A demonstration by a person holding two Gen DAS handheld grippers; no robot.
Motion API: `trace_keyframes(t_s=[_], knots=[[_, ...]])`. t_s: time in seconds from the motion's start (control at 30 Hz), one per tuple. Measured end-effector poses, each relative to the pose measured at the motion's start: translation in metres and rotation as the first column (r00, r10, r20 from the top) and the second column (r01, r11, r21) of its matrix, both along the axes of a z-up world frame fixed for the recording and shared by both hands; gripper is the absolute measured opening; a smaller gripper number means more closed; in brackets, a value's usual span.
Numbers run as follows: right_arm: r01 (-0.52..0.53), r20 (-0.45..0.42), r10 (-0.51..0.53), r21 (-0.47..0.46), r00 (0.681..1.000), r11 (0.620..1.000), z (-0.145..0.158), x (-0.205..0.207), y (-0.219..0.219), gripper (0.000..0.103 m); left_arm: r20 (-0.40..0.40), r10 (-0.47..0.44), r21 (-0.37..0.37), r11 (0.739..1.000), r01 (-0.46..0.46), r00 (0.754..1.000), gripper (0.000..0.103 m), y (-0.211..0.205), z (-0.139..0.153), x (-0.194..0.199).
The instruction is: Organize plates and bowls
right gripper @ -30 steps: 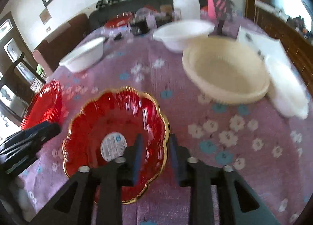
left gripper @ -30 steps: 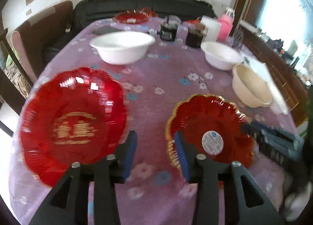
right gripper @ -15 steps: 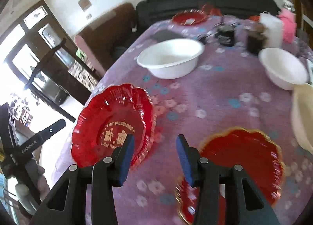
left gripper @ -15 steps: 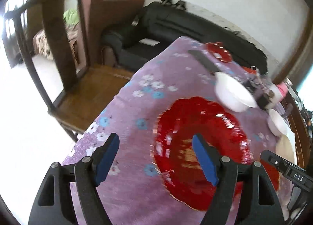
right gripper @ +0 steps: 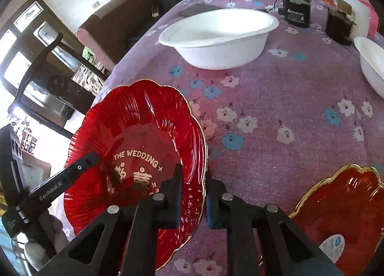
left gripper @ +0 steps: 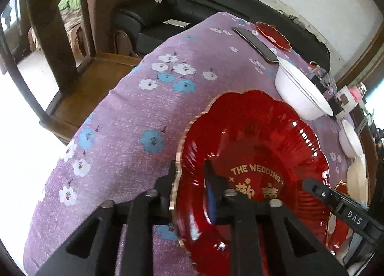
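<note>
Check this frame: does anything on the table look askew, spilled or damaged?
Nothing spilled or broken shows. One oddity: both the left gripper and the right gripper have just closed on opposite rims of the same red wedding plate, while the second red plate and the large white bowl sit untouched on the tablecloth.

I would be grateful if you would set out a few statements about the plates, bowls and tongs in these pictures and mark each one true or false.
1. Both tongs are clamped on the rim of the same red scalloped plate lettered THE WEDDING. True: the left tongs grip one side, the right tongs the opposite side.
2. The large white plastic bowl sits on that plate. False: it stands apart on the purple flowered tablecloth.
3. A second red gold-rimmed plate with a round sticker lies on the table. True.
4. The lettered plate is blue. False: it is red with gold lettering.
</note>
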State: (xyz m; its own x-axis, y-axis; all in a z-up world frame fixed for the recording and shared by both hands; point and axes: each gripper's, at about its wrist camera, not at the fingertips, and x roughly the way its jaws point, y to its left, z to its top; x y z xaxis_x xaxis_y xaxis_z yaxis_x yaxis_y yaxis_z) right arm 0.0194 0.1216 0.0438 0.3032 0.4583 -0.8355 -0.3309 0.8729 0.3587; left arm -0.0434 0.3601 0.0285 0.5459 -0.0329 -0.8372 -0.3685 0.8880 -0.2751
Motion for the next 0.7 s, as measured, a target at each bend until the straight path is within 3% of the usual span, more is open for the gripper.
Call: trace_keyframes(t_s=[0.1,0.3,0.43,0.57,0.7], knots=[[-0.003,0.034,0.002,0.021,0.999,1.000,0.013,-0.010,-0.006,0.011,0.039,0.002,0.013,1.000,-0.003,0.999,0.015,-0.001,0.016,-0.011],[-0.039,0.158,0.030,0.054,0.987,0.998,0.061,-0.032,-0.004,0.011,0.175,0.027,0.060,0.997,-0.038,0.984,0.015,-0.004,0.075,-0.038],[-0.064,0.204,0.047,0.077,0.978,0.995,0.081,-0.043,0.000,0.011,0.208,0.035,0.088,0.995,-0.054,0.977,0.015,-0.001,0.097,-0.045],[-0.087,0.188,0.072,0.073,0.980,0.994,0.076,-0.042,0.016,0.011,0.192,0.057,0.119,0.990,-0.080,0.980,0.015,0.004,0.094,-0.046],[-0.089,0.131,0.082,0.045,0.988,0.995,0.049,-0.038,0.030,0.011,0.130,0.096,0.109,0.988,-0.111,0.987,0.015,0.016,0.061,-0.042]])
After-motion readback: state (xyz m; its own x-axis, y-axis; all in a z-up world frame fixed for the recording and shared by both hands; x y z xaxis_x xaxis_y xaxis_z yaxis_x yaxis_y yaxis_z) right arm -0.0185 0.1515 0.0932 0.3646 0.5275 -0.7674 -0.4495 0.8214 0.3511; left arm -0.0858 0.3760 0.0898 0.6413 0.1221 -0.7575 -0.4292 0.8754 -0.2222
